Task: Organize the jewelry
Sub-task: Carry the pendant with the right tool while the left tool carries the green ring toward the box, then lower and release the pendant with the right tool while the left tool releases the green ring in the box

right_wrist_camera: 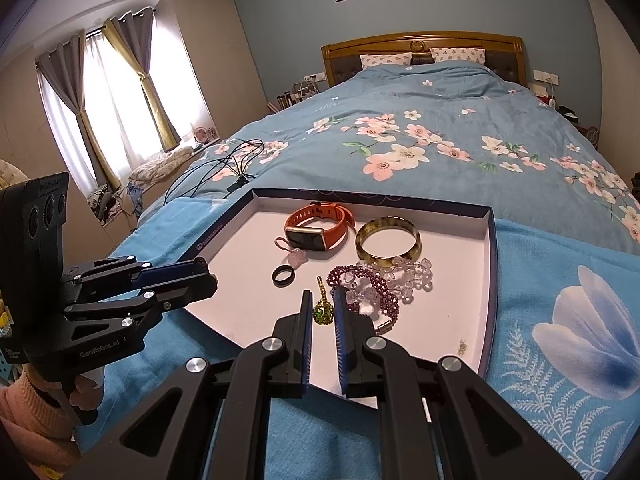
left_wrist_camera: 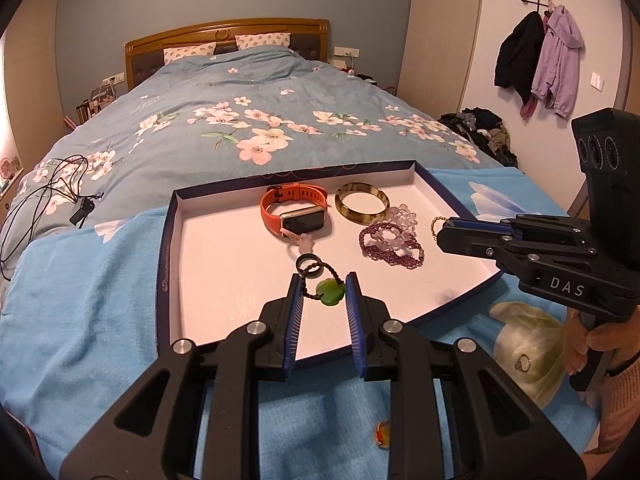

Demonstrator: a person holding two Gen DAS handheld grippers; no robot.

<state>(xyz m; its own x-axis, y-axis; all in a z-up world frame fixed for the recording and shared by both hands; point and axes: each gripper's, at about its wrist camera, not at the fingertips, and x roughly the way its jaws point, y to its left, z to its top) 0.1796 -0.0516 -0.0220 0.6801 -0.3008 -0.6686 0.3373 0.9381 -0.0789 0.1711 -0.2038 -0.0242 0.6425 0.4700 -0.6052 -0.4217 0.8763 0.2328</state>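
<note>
Fingers: left gripper (left_wrist_camera: 323, 294) pinches green pendant (left_wrist_camera: 330, 291); right gripper (right_wrist_camera: 323, 307) pinches gold chain (right_wrist_camera: 321, 285).
Advice: I lower both gently into tray (left_wrist_camera: 224, 264), toward 12 o'clock.

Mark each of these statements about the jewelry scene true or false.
1. The orange watch lies inside the tray. True.
2. The right claw is empty. False: it is shut on a gold chain with green stones.
3. The amber bangle lies outside the tray. False: it lies in the tray beside the watch.
4. A green pendant on a dark beaded cord sits between the left claw's fingers. True.
5. Every piece is already in the tray. False: a small gold ring lies on the blue blanket outside it.
</note>
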